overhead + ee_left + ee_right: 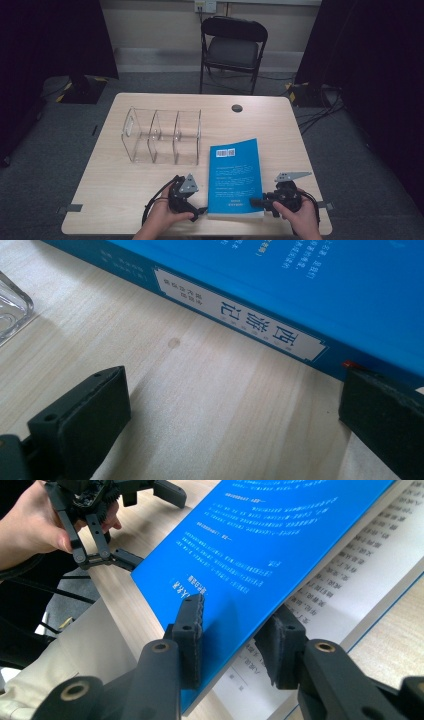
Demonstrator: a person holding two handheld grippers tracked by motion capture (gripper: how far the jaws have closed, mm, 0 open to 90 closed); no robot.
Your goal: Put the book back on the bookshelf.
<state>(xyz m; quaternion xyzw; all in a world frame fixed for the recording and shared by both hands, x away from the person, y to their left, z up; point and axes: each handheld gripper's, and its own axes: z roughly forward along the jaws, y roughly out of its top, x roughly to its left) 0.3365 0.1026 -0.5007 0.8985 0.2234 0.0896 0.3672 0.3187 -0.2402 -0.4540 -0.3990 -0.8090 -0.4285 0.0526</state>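
Left claw (pixel 200 210) released, jaws wide, one pad touching the blue book (pixel 235 177) at its spine's near corner. Book lies flat near the worktop (pixel 125 200) front edge. Right claw (pixel 235 630) straddles the lifted cover, pads around it; grip unclear. Bare worktop left of book.

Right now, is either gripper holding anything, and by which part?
The right gripper has the blue book's cover between its jaws at the open edge, lifted off the pages. The left gripper is open, holding nothing.
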